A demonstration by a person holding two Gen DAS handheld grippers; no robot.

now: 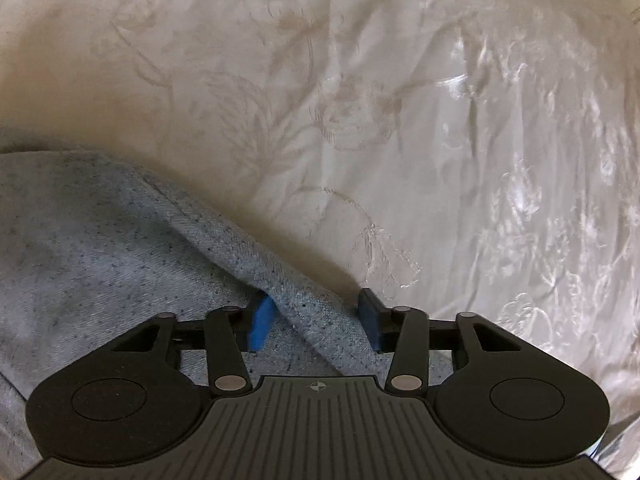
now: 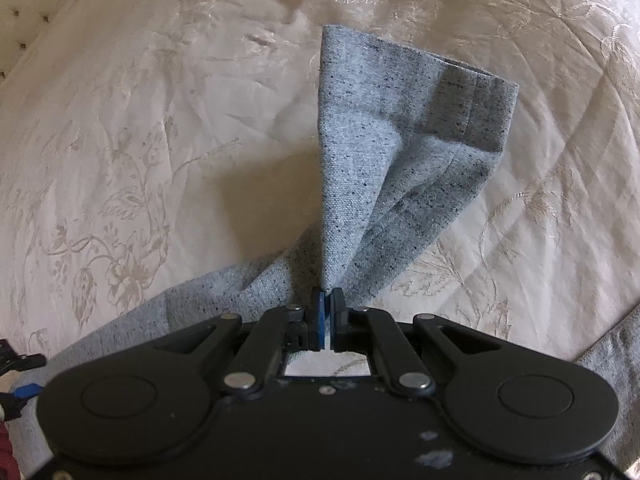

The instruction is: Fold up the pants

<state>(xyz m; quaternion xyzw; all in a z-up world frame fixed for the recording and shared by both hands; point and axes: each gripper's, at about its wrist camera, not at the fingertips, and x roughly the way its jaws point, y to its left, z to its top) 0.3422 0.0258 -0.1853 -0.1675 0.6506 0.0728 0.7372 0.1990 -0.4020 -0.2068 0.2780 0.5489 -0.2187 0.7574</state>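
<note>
Grey speckled pants lie on a cream bedspread at the lower left of the left wrist view. A thick seamed fold of them runs diagonally between the blue pads of my left gripper, which points straight down and is shut on that fold. In the right wrist view my right gripper is shut on a corner of one pant leg. The leg fans out ahead of the fingers, its hemmed cuff at the far end above the bed. More grey cloth trails to the lower left.
The cream bedspread with a woven flower pattern fills both views, creased and shiny on the right. A tufted headboard shows at the top left. Another strip of grey cloth lies at the right edge.
</note>
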